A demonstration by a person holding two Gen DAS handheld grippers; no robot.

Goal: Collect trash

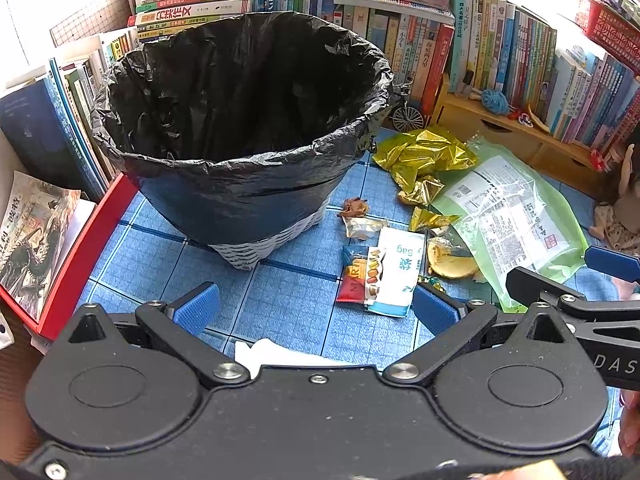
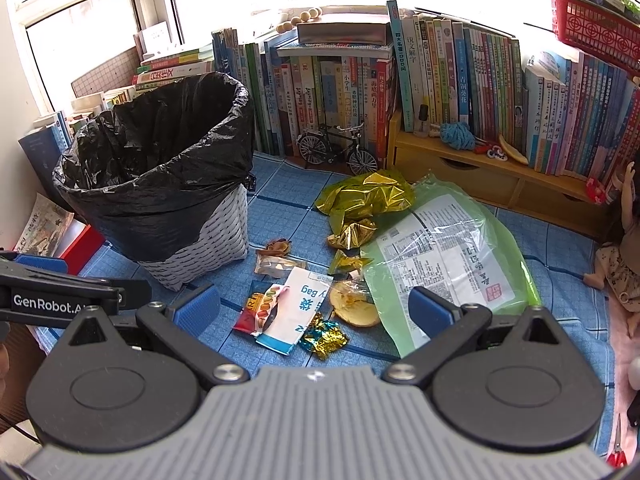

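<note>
Right wrist view: my right gripper (image 2: 314, 306) and left gripper (image 1: 316, 306), both spread and empty, above litter on the blue mat (image 2: 280, 208); 1 white sachet (image 2: 298, 306) nearest, lined bin (image 2: 160, 184) left, so pinch its free edge.

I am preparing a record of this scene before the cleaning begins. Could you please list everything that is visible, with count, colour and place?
bin: one, woven grey-white with black liner, left on the mat.
mat: one, blue grid, under everything.
green bag: one, pale green with printed label, right of the pile.
gold foil: several crumpled pieces, behind the pile.
white sachet: one, white-blue, centre.
macaron wrapper: one, red, beside the sachet.
candy wrapper: one, gold-blue, nearest.
peel: one, yellow, by the green bag.
books: many, mixed colours, along the back.
model bicycle: one, black, before the books.
left gripper: open.
right gripper: open.
</note>
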